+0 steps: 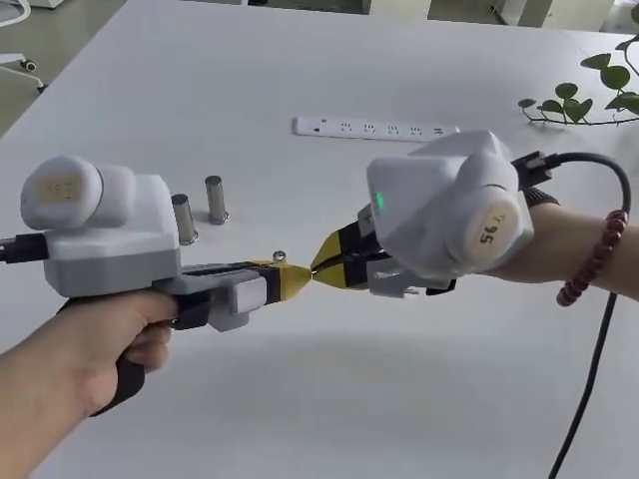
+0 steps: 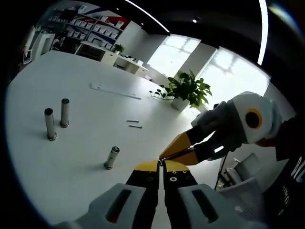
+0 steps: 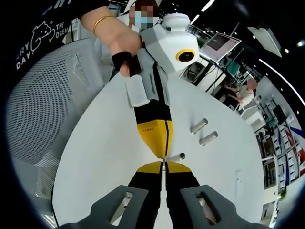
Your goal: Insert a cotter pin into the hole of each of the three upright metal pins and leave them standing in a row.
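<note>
Three metal pins (image 2: 64, 112) stand on the table (image 1: 329, 399), none with a cotter pin through it as far as we can see. Two are side by side at far left. A third pin (image 2: 111, 157) stands apart from them, nearer and to the right, just behind the tool tips in the head view. Two cotter pins (image 2: 132, 121) lie loose farther back, near each other.

The left tool (image 2: 162, 166) and right tool (image 3: 163, 167) meet tip to tip above the table, both with jaws pressed together. A thin sliver seems to sit where the tips meet, maybe a cotter pin, but it is too small to tell, and we cannot tell which tool grips it.

We judge the step as a hand-over or regrip of the first cotter pin, so the task is at an early stage. The next move calls for one tool holding the cotter pin by its loop end, legs free, lined up with the hole of the third pin. The other tool should steady that pin so it doesn't tip. A power strip (image 1: 374, 129) lies at the far side.
</note>
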The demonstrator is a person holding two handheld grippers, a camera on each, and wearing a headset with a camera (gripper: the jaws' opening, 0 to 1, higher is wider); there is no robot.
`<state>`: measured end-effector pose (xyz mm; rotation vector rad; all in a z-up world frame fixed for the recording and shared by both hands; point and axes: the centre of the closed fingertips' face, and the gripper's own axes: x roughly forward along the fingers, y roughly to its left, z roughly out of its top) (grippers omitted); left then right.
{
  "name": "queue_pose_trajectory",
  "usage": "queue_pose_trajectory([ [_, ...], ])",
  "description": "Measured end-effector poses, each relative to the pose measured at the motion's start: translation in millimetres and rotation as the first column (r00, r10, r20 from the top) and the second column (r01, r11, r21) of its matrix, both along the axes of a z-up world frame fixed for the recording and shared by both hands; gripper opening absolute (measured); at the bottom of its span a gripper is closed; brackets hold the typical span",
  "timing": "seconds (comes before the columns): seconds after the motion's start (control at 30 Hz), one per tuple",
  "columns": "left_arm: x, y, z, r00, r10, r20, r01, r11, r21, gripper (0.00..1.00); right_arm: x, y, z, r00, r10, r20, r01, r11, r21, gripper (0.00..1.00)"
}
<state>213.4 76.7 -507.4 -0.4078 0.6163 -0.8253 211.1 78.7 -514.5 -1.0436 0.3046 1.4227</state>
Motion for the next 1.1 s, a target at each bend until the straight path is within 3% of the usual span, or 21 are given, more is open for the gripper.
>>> queue_pose_trajectory([
  [0.1, -1.5, 0.4, -0.7, 1.000, -0.008, 0.003, 0.008, 1.000, 0.003, 0.00, -1.2, 0.2, -0.6, 1.000, -0.008, -0.026, 0.008, 1.000, 0.010, 0.00],
  [0.37, -5.6, 1.8, 4.3, 0.997, -0.043, 0.060, 0.042, 0.999, 0.029, 0.00, 0.3, -1.6, 1.9, 0.996, -0.036, -0.084, 0.039, 0.999, 0.034, 0.00],
  [0.43, -6.5, 3.9, 2.1, 0.994, -0.063, 0.085, 0.057, 0.996, 0.073, 0.00, -1.4, -2.9, 2.2, 0.990, -0.051, -0.132, 0.057, 0.997, 0.043, 0.02],
  [0.53, -9.5, 3.8, 1.1, 0.990, -0.092, 0.108, 0.081, 0.991, 0.104, 0.00, -3.4, -3.5, 4.1, 0.979, -0.068, -0.194, 0.082, 0.994, 0.066, 0.04],
  [0.63, -12.8, 5.2, -3.3, 0.975, -0.149, 0.166, 0.119, 0.977, 0.179, 0.00, -10.1, -5.1, 4.0, 0.945, -0.106, -0.310, 0.135, 0.988, 0.072, 0.06],
  [0.67, -14.0, 5.4, -5.0, 0.970, -0.168, 0.178, 0.132, 0.971, 0.201, 0.00, -10.5, -5.2, 4.3, 0.939, -0.112, -0.327, 0.144, 0.987, 0.076, 0.10],
  [0.8, -22.2, 5.2, -13.9, 0.950, -0.245, 0.195, 0.187, 0.944, 0.272, 0.00, -10.5, -6.5, 3.7, 0.899, -0.128, -0.419, 0.186, 0.977, 0.100, 0.13],
  [0.83, -22.7, 4.8, -14.2, 0.950, -0.243, 0.197, 0.186, 0.945, 0.270, 0.00, -12.1, -7.0, 3.5, 0.888, -0.130, -0.441, 0.192, 0.976, 0.101, 0.13],
  [0.87, -25.7, 4.0, -15.1, 0.944, -0.265, 0.199, 0.207, 0.940, 0.272, 0.00, -16.1, -7.5, 3.0, 0.866, -0.130, -0.483, 0.202, 0.974, 0.099, 0.14],
  [0.9, -27.8, 2.7, -14.1, 0.937, -0.281, 0.207, 0.221, 0.937, 0.270, 0.00, -18.0, -7.7, 3.0, 0.857, -0.128, -0.500, 0.204, 0.974, 0.100, 0.14],
  [0.97, -31.8, -0.9, -11.1, 0.924, -0.306, 0.229, 0.244, 0.934, 0.262, 0.00, -25.3, -8.4, 2.8, 0.820, -0.117, -0.560, 0.209, 0.973, 0.103, 0.14],
  [1.07, -35.9, -3.3, -12.9, 0.907, -0.345, 0.242, 0.271, 0.917, 0.292, 0.00, -28.7, -12.1, 2.4, 0.785, -0.101, -0.611, 0.210, 0.972, 0.109, 0.14],
  [1.1, -37.1, -3.8, -12.7, 0.905, -0.352, 0.241, 0.280, 0.916, 0.287, 0.00, -30.1, -13.3, 3.8, 0.782, -0.091, -0.617, 0.205, 0.972, 0.117, 0.14],
])
